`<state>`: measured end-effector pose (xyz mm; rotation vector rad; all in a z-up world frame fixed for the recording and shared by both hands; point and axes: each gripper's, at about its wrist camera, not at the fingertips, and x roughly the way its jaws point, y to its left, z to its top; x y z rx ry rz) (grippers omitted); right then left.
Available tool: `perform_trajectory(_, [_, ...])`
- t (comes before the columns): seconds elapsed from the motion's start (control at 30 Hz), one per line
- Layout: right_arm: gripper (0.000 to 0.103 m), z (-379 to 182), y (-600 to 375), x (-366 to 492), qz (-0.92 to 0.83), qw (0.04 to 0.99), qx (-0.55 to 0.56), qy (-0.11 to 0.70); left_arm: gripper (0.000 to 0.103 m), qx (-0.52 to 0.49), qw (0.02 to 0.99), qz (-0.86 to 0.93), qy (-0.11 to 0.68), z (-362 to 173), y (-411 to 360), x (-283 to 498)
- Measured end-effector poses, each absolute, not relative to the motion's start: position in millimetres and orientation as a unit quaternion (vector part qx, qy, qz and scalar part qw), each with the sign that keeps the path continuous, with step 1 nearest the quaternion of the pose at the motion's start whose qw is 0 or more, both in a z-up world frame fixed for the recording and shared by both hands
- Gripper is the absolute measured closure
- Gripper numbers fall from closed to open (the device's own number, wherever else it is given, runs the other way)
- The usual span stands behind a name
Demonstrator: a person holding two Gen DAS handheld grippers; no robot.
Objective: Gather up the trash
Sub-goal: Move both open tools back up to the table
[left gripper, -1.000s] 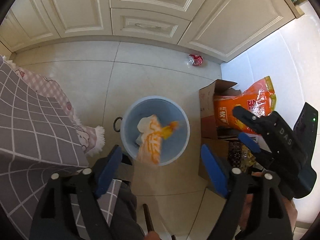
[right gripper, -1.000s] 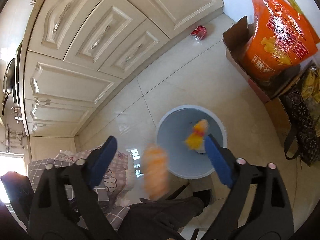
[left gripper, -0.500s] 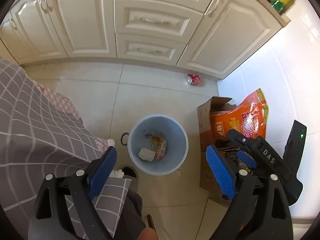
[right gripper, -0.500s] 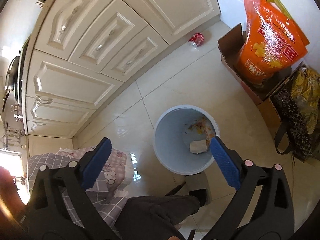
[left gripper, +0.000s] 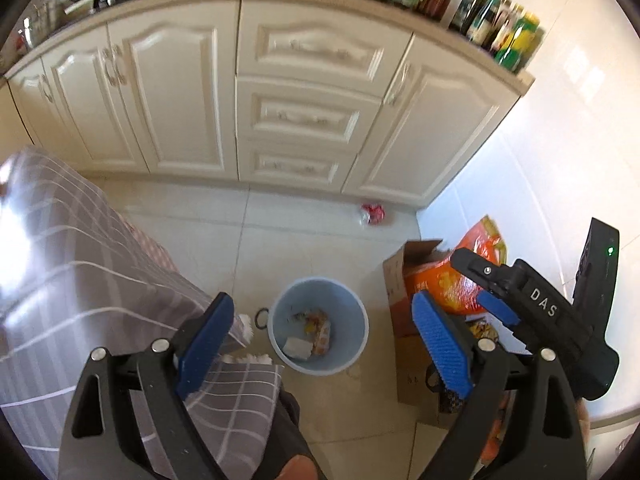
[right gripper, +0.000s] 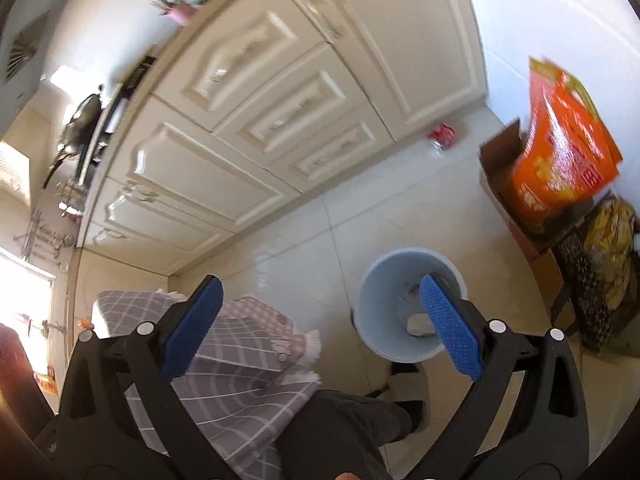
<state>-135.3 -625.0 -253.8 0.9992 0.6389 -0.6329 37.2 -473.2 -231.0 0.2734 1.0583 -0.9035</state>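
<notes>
A light blue trash bin [left gripper: 352, 320] stands on the tiled floor and holds an orange snack wrapper [left gripper: 320, 330] and a white crumpled paper [left gripper: 298, 347]. The bin also shows in the right wrist view [right gripper: 376, 304], with the white paper [right gripper: 418, 326] inside. My left gripper [left gripper: 320, 330] is open and empty, high above the bin. My right gripper [right gripper: 320, 320] is open and empty, also high above the floor; it shows in the left wrist view [left gripper: 484, 284] at the right. A crushed red can [left gripper: 372, 213] lies on the floor by the cabinets, also in the right wrist view [right gripper: 442, 134].
A table with a grey checked cloth [left gripper: 80, 280] stands left of the bin. A cardboard box [left gripper: 396, 280] with an orange bag [right gripper: 560, 152] stands right of it against the white wall. Cream kitchen cabinets [left gripper: 304, 112] run along the back. Bottles [left gripper: 500, 28] line the counter.
The orange wrapper has dropped from the air into the bin. Both grippers have risen well above the floor and tilted up toward the cabinets; both stay open.
</notes>
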Motion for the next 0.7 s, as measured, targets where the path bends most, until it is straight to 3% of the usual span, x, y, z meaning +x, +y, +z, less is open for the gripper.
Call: perform_trajectory(0.7, [0.006, -121.0, -477.0, -40.6, -0.139, 0.893, 0.332, 0.270, 0.014, 0.095, 0.878, -0.348, 0.313, -108.7, -290.0, 50.3])
